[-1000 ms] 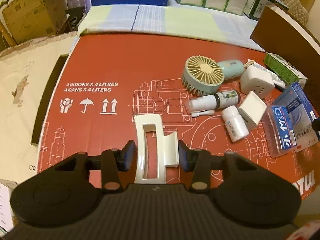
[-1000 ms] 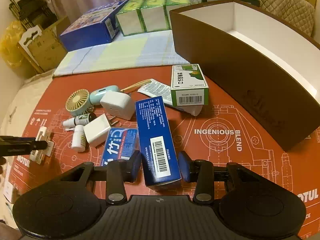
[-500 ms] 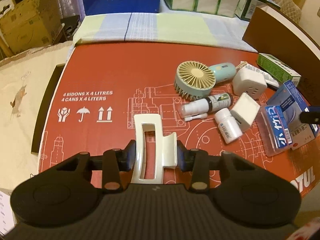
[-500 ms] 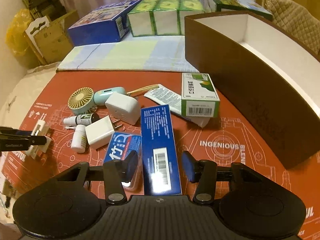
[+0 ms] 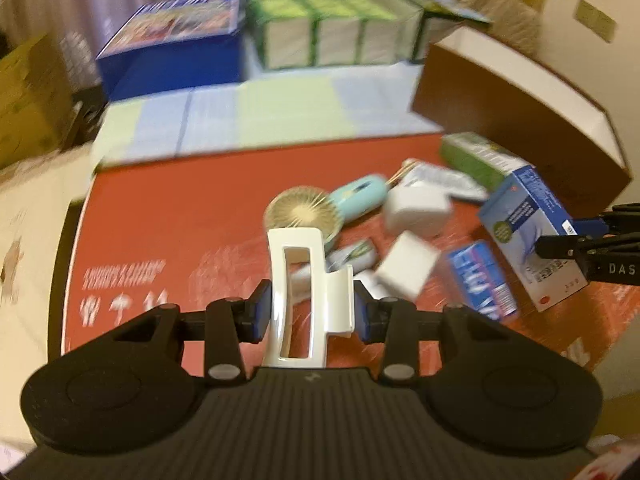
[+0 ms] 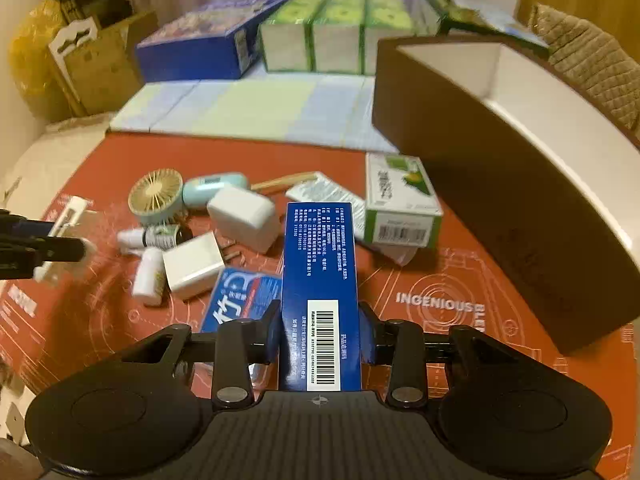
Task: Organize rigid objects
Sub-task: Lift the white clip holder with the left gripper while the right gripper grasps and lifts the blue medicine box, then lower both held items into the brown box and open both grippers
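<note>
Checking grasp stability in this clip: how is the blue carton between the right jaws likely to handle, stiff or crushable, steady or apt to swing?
The blue carton looks like thin cardboard, so probably light and crushable as the right gripper jaws are closing on it. It is gripped near its barcode end, so the long free end may pivot. Its flat sides should resist slipping.

Your worktop is that red printed cardboard sheet (image 6: pixel 460 280). Lying on it: a small fan (image 6: pixel 154 196), white charger cubes (image 6: pixel 244 216), little bottles (image 6: pixel 148 270), a green carton (image 6: pixel 400 204), and the big brown box (image 6: pixel 500 216) at right.
</note>
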`<action>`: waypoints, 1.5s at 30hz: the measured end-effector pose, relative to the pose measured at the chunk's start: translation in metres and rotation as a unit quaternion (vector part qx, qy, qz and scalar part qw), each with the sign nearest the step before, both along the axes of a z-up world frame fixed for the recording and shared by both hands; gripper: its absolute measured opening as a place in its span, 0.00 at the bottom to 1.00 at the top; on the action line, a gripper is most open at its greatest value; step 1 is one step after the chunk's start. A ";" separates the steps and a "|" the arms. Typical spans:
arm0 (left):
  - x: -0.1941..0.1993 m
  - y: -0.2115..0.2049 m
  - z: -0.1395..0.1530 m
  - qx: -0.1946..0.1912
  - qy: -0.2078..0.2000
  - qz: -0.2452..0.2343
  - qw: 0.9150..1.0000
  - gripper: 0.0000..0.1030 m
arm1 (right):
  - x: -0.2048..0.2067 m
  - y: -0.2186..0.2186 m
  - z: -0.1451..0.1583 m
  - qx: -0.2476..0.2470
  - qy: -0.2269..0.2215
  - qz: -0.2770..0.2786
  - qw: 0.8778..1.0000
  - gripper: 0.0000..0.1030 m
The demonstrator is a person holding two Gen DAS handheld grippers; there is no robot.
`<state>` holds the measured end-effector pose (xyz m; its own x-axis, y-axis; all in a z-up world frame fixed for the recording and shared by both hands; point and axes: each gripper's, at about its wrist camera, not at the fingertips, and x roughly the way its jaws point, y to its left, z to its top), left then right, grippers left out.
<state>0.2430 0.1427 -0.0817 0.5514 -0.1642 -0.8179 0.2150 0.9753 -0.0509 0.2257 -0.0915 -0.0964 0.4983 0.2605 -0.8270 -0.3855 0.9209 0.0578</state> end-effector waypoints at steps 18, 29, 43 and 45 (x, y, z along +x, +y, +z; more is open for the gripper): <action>0.079 -0.188 0.079 -0.042 -0.103 -0.135 0.985 0.35 | 0.025 -0.110 0.118 0.048 -0.101 -0.104 0.988 0.34; 0.147 -0.297 0.081 -0.061 -0.100 -0.161 0.980 0.35 | 0.100 -0.185 0.120 0.057 -0.101 -0.146 0.983 0.34; 0.184 -0.348 0.026 -0.047 -0.028 -0.165 0.985 0.35 | 0.152 -0.228 0.070 0.052 -0.035 -0.163 0.985 0.34; 0.187 -0.349 0.023 -0.043 -0.024 -0.163 0.985 0.35 | 0.156 -0.227 0.067 0.051 -0.029 -0.161 0.985 0.34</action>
<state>0.4296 -0.2062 -0.0586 0.4950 -0.4073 -0.7675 0.5209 0.8461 -0.1130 0.3822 -0.3185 -0.0299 0.6145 0.1612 -0.7723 -0.0789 0.9865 0.1432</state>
